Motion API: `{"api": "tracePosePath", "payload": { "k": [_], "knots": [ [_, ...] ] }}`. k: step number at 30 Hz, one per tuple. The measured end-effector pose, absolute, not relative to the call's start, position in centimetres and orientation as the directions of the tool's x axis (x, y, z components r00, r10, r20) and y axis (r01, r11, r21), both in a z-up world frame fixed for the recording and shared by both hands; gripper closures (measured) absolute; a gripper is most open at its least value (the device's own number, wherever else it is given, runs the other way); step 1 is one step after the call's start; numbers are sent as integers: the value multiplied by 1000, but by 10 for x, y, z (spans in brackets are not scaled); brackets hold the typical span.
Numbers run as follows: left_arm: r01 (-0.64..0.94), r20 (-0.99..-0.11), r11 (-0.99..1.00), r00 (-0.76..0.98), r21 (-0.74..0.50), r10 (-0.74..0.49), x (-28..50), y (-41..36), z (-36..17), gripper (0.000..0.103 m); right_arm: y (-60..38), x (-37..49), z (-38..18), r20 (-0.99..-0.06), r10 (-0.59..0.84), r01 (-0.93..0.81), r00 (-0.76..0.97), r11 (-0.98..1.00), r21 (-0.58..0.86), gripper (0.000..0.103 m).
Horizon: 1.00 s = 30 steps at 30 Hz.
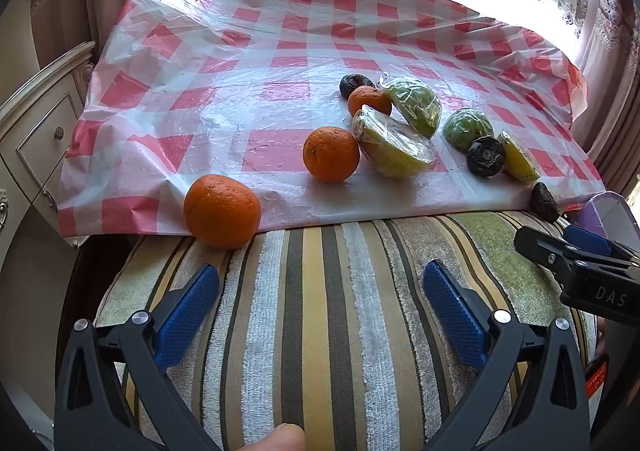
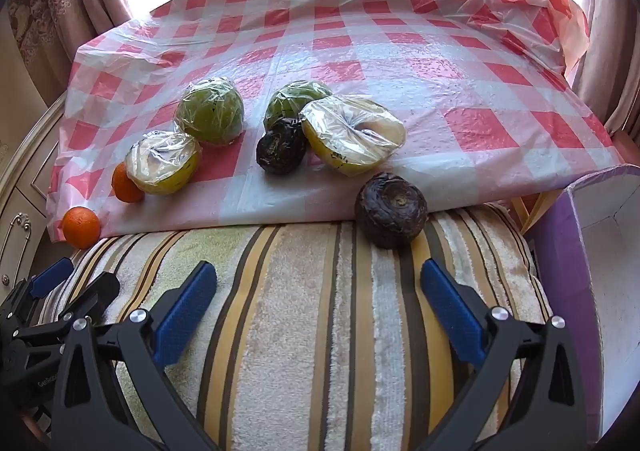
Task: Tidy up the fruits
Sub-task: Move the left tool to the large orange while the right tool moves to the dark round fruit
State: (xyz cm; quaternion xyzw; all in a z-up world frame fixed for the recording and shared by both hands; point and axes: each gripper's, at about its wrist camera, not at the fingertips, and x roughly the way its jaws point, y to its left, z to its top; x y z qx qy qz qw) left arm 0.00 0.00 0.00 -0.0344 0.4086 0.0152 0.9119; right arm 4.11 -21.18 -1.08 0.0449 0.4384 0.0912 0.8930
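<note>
Both tongs, left tongs (image 1: 320,291) and right tongs (image 2: 318,291), are held spread and empty over the striped towel (image 2: 320,331), near scattered oranges (image 1: 331,154)

White letters "DAS" stand on the black plastic body of the right gripper (image 1: 576,251), seen at the right edge of the left wrist view. Small pale lettering on the black body of the left gripper (image 2: 72,283), in the right wrist view, starts "Gen" and blurs after that. A red tag (image 1: 596,377) carries print too small to read.
</note>
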Motion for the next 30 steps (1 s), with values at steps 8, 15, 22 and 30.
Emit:
{"api": "tracePosePath", "payload": {
  "k": [8, 15, 22, 30],
  "knots": [
    [-56, -746, 997, 666, -55, -3, 0, 0, 0, 4, -212, 41, -11, -774, 202, -124, 599, 979, 160, 1],
    [-56, -746, 997, 666, -55, -4, 0, 0, 0, 4, -212, 41, -10, -774, 203, -124, 600, 979, 161, 1],
    [-56, -746, 997, 666, -56, -5, 0, 0, 0, 4, -212, 40, -11, -774, 202, -124, 600, 979, 160, 1],
    [-32, -753, 998, 658, -57, -22, -2, 1, 1, 4, -212, 39, -12, -774, 199, -124, 600, 980, 156, 1]
  ]
}}
